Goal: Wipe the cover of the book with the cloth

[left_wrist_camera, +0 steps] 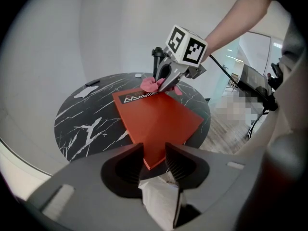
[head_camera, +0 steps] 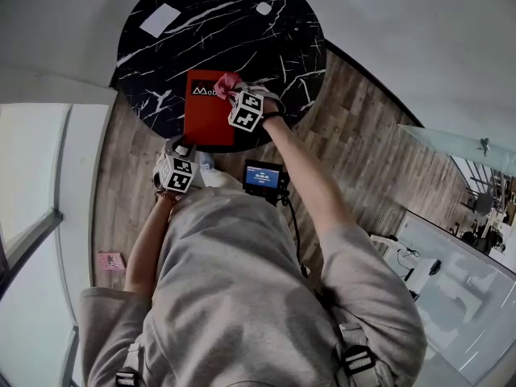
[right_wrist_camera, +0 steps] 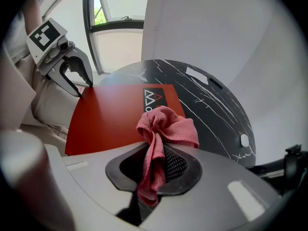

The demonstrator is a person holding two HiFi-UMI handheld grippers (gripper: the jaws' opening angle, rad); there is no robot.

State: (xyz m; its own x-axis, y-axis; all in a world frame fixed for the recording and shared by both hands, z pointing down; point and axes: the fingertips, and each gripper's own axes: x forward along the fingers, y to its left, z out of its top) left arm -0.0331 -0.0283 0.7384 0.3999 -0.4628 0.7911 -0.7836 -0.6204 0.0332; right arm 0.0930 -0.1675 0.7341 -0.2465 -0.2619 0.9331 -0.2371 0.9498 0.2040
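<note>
A red book (head_camera: 208,111) with a white logo lies on the round black marble table (head_camera: 161,71), its near corner jutting over the table's edge. In the left gripper view that corner of the book (left_wrist_camera: 159,124) sits between the jaws of my left gripper (left_wrist_camera: 154,159), which stand closed against it. My right gripper (right_wrist_camera: 156,160) is shut on a pink cloth (right_wrist_camera: 166,126). The bunched cloth (head_camera: 226,85) rests on the book's far part, right next to the logo. From the left gripper view, the right gripper (left_wrist_camera: 161,84) points steeply down onto the cover.
A white card (head_camera: 160,20) and a small white disc (head_camera: 264,8) lie on the table's far side. A device with a lit screen (head_camera: 265,177) hangs at the person's chest. Wooden floor (head_camera: 363,151) surrounds the table, with glass panels at right.
</note>
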